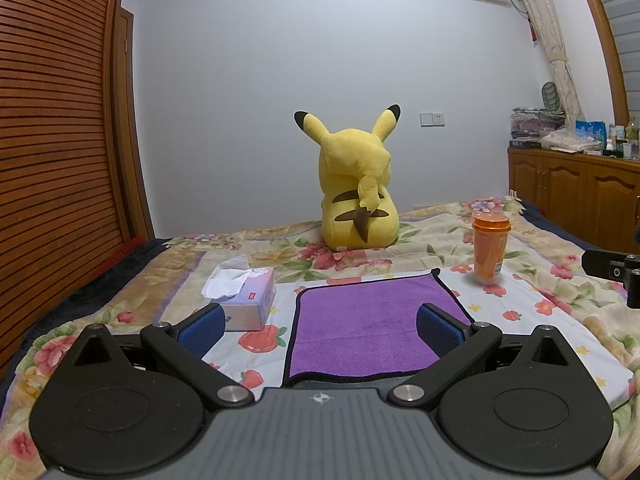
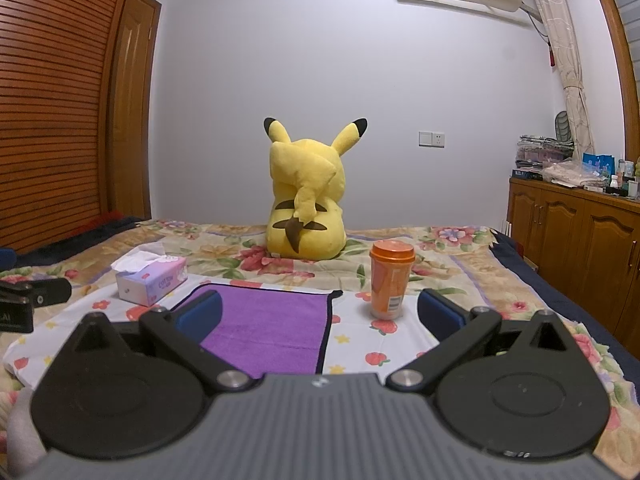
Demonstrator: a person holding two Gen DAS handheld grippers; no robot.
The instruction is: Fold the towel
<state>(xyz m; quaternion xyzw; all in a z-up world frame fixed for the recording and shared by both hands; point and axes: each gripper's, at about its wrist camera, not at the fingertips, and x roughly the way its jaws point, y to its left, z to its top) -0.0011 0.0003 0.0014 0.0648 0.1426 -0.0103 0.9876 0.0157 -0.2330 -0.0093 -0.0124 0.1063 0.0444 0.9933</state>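
My left hand-held gripper (image 1: 320, 326) hangs with its blue-padded jaws spread wide and empty, above the near part of the flat purple terry towel with dark trim (image 1: 372, 328), which lies on the floral bedspread (image 1: 560, 300). My right hand-held gripper (image 2: 320, 316) is likewise spread and holds nothing; the towel (image 2: 272, 332) sits toward its left finger. A lilac tissue box (image 1: 248, 300) lies left of the towel, an orange lidded cup (image 2: 390, 280) right of it, a yellow plush toy (image 1: 356, 184) beyond.

2 low wrist views share the towel (image 1: 372, 320).
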